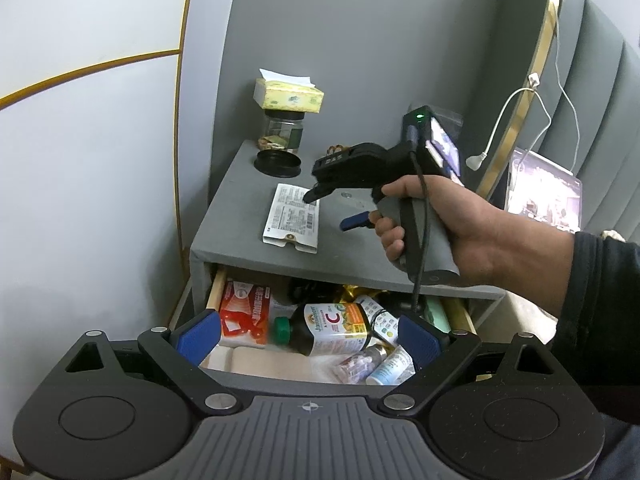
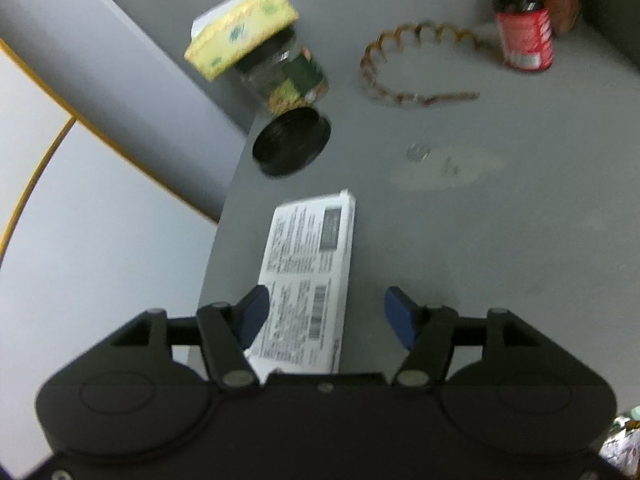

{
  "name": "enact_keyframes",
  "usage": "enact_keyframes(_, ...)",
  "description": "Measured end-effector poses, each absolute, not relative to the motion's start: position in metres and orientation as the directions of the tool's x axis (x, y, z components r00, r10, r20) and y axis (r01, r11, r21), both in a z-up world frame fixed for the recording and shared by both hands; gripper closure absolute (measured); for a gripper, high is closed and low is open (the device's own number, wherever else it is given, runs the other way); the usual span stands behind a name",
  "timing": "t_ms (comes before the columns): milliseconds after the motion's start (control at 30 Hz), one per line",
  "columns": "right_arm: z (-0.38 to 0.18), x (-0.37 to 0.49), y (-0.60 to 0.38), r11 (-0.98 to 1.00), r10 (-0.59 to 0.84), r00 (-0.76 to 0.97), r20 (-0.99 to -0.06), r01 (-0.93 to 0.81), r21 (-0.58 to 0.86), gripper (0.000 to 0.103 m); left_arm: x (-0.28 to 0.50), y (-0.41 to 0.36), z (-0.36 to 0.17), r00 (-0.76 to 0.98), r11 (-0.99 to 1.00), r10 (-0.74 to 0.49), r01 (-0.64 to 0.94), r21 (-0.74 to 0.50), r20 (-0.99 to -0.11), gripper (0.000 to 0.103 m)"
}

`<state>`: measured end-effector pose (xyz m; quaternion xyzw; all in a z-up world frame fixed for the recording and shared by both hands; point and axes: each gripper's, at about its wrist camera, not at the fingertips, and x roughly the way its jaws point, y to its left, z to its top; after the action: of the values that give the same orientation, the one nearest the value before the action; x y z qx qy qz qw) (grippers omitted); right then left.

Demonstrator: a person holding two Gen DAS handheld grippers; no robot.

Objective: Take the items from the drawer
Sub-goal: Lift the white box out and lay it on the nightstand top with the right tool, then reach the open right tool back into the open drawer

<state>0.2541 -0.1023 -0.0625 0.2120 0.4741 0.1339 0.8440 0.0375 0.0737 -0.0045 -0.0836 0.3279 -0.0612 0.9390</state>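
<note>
Left gripper (image 1: 308, 334) hovers low over the open drawer (image 1: 216, 284), jaws spread wide, nothing between the blue pads. Drawer is packed: brown vitamin C bottle (image 1: 340, 330) with green cap lying on its side in the middle, red-orange box (image 1: 244, 308) at left, small white tube (image 1: 390, 366) and a blister pack (image 1: 360, 366) near the front edge.

Above it, the grey nightstand top (image 1: 360, 240). White flat package (image 2: 308, 280) lies flat on it near the left edge, printed side up. Right gripper (image 2: 326, 314) sits right over it, jaws apart, pads not pressing; the package's near end lies between them. Right hand (image 1: 440, 232) grips the handle.

Further back: black jar lid (image 2: 292, 142), open glass jar (image 2: 288, 76) with a yellow tissue pack (image 2: 240, 36) on top, brown zigzag headband (image 2: 412, 64), red-labelled bottle (image 2: 524, 36) in the far corner. View is blurred there.
</note>
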Motion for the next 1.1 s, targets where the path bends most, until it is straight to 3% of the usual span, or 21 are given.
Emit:
enact_keyframes(267,-0.063,0.253,-0.085,0.888,0.440,0.516,-0.735,-0.131,0.440,0.041,0.035,0.076,-0.002,0.789,0.984,-0.143,0.048,-0.172,-0.597,0.010)
enact_keyframes(467,-0.026,0.200,-0.128,0.886,0.433,0.507,-0.745,-0.394,0.247,0.034,0.036,0.075,-0.004,0.782,0.984,-0.143,0.047,-0.173,-0.606,0.010)
enact_keyframes(567,-0.018,0.179,-0.149,0.874,0.417,0.452,-0.789,-0.438,0.212,0.033,0.037,0.075,-0.005,0.781,0.984,-0.145,0.049,-0.171,-0.608,0.010)
enact_keyframes(800,-0.062,0.158,-0.215,0.922,0.368,0.297,-0.881,0.005,0.387,0.034,0.039,0.072,-0.007,0.778,0.985,-0.143,0.050,-0.165,-0.612,0.010)
enact_keyframes(933,-0.107,0.166,-0.227,0.900,0.338,0.254,-0.906,0.195,0.391,0.041,0.039,0.067,-0.008,0.777,0.987,-0.142,0.064,-0.148,-0.614,0.010)
enact_keyframes(967,-0.129,0.171,-0.235,0.852,0.359,0.237,-0.903,0.311,0.420,0.041,0.038,0.067,-0.008,0.778,0.987,-0.143,0.065,-0.147,-0.612,0.010)
enact_keyframes(1100,-0.162,0.176,-0.242,0.797,0.350,0.227,-0.909,0.438,0.416,0.047,0.038,0.067,-0.005,0.784,0.986,-0.145,0.067,-0.151,-0.604,0.010)
